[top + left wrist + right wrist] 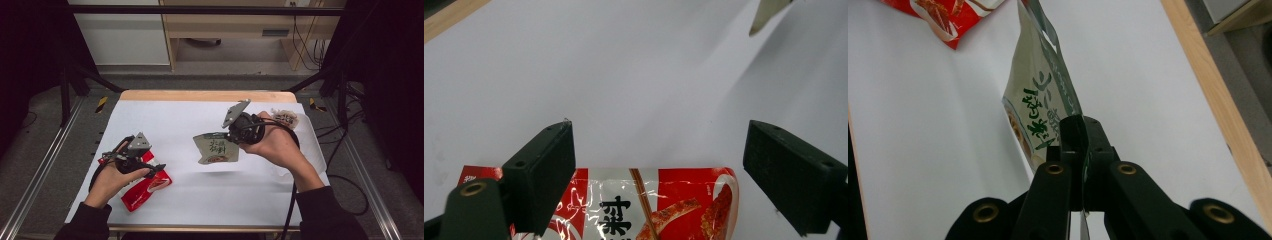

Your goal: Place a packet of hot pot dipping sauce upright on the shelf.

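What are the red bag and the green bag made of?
Red bag: looks like thin glossy plastic film, since it shines and crinkles. Green bag: probably the same printed film, though duller; it hangs flat and bends from the right gripper.

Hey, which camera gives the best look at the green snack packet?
The high view: the green packet shows whole, hanging from the right gripper above the white table cover. The right gripper view shows it close but edge-on and cropped, clamped between the jaws. The left gripper view catches a corner at its top edge.
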{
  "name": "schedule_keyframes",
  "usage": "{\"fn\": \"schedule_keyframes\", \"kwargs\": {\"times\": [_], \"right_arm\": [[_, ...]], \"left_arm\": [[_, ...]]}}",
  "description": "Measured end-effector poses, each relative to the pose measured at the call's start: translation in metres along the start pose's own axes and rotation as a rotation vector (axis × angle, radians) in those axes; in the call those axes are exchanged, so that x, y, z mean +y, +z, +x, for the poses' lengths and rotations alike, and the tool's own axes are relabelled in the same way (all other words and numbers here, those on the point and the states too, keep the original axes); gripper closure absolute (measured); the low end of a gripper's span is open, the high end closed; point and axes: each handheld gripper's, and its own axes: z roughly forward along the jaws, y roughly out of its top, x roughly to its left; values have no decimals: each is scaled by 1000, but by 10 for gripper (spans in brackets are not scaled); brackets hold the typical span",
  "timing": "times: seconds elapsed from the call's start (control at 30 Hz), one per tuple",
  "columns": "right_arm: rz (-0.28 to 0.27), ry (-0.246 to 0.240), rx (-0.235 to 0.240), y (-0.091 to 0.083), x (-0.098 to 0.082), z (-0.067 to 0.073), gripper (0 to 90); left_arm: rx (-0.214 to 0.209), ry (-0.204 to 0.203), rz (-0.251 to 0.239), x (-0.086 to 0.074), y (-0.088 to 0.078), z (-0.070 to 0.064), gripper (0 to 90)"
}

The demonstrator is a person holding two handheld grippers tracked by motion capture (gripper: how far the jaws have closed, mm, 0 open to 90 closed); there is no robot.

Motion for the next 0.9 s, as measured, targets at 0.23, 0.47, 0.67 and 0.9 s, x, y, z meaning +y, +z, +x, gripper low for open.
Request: {"fn": "schedule_keyframes", "kwargs": {"times": [0.23, 0.47, 0.67, 0.9], "right_arm": [[-9, 12, -37, -20, -11, -10, 900], [-19, 36, -58, -34, -22, -17, 900], [-28, 40, -79, -46, -28, -22, 900], [-39, 53, -106, -57, -33, -28, 900]], "left_arm": [[-2, -3, 21, -5, 3, 2, 127], [-2, -10, 30, -8, 4, 3, 102], [3, -9, 37, -9, 4, 4, 95], [4, -13, 38, -10, 3, 6, 95]]}}
